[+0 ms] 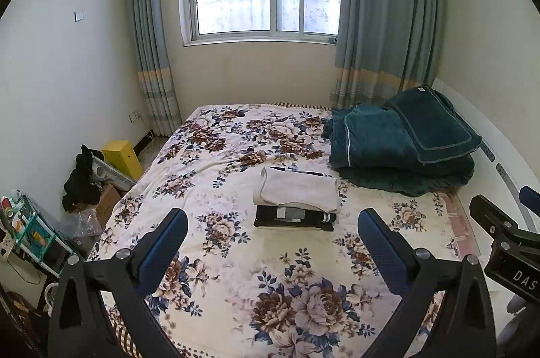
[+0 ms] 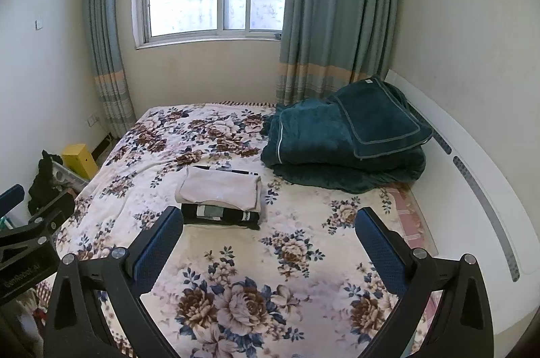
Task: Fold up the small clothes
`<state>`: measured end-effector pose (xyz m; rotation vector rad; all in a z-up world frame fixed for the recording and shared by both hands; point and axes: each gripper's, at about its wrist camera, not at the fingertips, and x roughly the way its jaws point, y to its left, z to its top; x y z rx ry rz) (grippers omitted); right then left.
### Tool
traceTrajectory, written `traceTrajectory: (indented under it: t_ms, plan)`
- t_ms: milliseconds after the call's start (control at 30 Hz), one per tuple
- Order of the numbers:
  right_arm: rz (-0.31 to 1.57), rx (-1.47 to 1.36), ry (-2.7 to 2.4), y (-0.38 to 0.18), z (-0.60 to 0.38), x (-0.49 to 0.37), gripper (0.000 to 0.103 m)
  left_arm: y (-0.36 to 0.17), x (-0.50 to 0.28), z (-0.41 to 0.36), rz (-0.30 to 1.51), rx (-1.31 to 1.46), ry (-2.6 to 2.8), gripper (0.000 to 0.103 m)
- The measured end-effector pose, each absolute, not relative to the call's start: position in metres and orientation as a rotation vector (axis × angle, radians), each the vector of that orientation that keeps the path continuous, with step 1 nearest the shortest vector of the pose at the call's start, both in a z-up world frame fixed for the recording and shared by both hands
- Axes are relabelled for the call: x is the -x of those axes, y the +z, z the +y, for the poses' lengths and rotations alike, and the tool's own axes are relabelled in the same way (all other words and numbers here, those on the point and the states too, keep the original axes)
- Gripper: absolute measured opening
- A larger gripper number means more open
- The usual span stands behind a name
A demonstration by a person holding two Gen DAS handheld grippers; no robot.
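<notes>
A small stack of folded clothes lies in the middle of the floral bedspread (image 1: 236, 273): a beige folded garment (image 1: 298, 189) on top of a black folded garment (image 1: 293, 218). The stack also shows in the right wrist view, the beige garment (image 2: 219, 189) over the black one (image 2: 221, 216). My left gripper (image 1: 271, 233) is open and empty, held above the bed in front of the stack. My right gripper (image 2: 268, 231) is open and empty, to the right of the stack. Each gripper's body shows at the edge of the other's view.
A folded dark green quilt with a pillow (image 1: 401, 148) lies at the bed's far right by the white headboard (image 2: 472, 175). Left of the bed stand a yellow box (image 1: 123, 157), dark clothing (image 1: 82, 179), cardboard boxes and a cluttered rack (image 1: 30, 233). A window and curtains are behind.
</notes>
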<state>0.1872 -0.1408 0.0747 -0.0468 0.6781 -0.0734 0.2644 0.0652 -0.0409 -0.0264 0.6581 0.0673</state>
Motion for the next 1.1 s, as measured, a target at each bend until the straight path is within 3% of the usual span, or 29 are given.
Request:
traceTrajectory:
  t_ms: [1100]
  plan:
    - [0.679,0.033,-0.054,0.076,-0.137,-0.184,0.103,-0.03,-0.255,0.062,0.622,0.025,0.052,0.103]
